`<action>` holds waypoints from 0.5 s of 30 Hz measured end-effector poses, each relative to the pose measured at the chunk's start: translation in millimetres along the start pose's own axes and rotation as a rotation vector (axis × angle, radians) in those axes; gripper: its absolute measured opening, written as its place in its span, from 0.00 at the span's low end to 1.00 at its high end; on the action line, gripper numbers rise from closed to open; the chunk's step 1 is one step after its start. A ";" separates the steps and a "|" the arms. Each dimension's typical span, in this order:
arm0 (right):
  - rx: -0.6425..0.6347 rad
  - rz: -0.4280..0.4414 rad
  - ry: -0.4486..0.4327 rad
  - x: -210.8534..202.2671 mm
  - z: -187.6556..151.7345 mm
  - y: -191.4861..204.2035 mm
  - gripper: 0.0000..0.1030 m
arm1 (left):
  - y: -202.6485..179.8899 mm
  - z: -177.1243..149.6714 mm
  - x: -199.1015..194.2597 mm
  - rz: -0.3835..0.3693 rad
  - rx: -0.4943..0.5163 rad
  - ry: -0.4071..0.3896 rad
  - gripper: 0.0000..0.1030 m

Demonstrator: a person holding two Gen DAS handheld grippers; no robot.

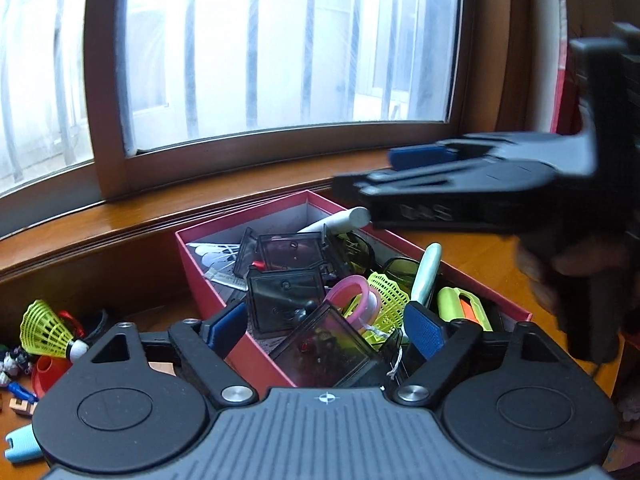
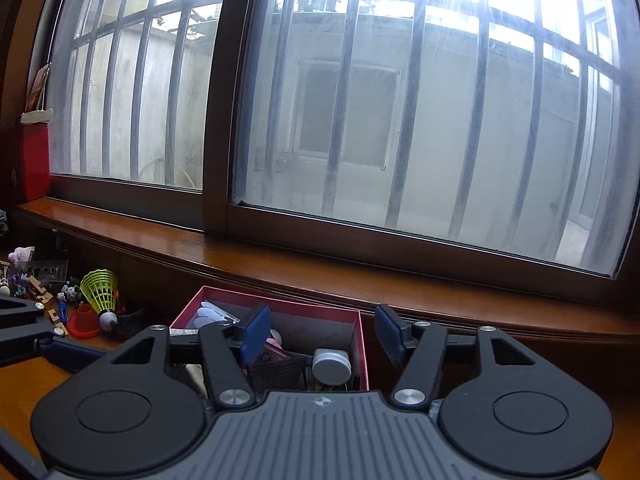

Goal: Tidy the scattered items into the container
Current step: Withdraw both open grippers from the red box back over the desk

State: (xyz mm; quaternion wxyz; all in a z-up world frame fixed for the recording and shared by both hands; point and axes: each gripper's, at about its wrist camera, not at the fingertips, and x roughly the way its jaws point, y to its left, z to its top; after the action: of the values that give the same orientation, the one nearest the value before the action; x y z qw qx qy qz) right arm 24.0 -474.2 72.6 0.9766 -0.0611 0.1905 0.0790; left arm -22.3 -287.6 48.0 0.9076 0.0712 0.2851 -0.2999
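- While both tools hovered over the red box (image 1: 208, 276), the left gripper (image 1: 324, 332) had its blue pads spread apart with nothing between them, directly above the box's near end.
- Ahead of the right gripper (image 2: 320, 332), whose pads also stood apart and empty, lay the same box (image 2: 362, 344), already crowded with dark plastic cases (image 1: 286, 292), a pink ring (image 1: 356, 300) and a yellow shuttlecock (image 1: 386, 292).
- Well to the left of both grippers, loose items remained on the worktop (image 1: 492, 256): a second shuttlecock (image 1: 46, 332), a red cup (image 1: 46, 372) and small toys.
- The next step probably meant swinging left, coming down over one light piece, and closing gently on a firm part such as the shuttlecock's cork, so the skirt would not crush.
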 end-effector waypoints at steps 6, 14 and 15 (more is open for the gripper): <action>0.008 -0.012 0.011 -36.3 -13.7 16.8 0.74 | 1.0 -7.3 -12.5 0.012 -0.013 0.002 0.88; 0.046 -0.028 0.045 -65.4 -34.7 39.9 0.79 | 10.0 -21.8 -34.3 0.039 -0.033 -0.003 0.93; 0.055 -0.030 0.044 -69.7 -35.8 42.3 0.81 | 12.4 -23.6 -37.0 0.046 -0.039 -0.003 0.94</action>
State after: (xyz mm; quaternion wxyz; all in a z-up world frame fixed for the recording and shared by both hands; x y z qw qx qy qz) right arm -60.3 -447.2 62.5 0.9746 -0.0387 0.2129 0.0578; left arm -50.6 -251.8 48.7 0.9158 0.0597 0.2879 -0.2735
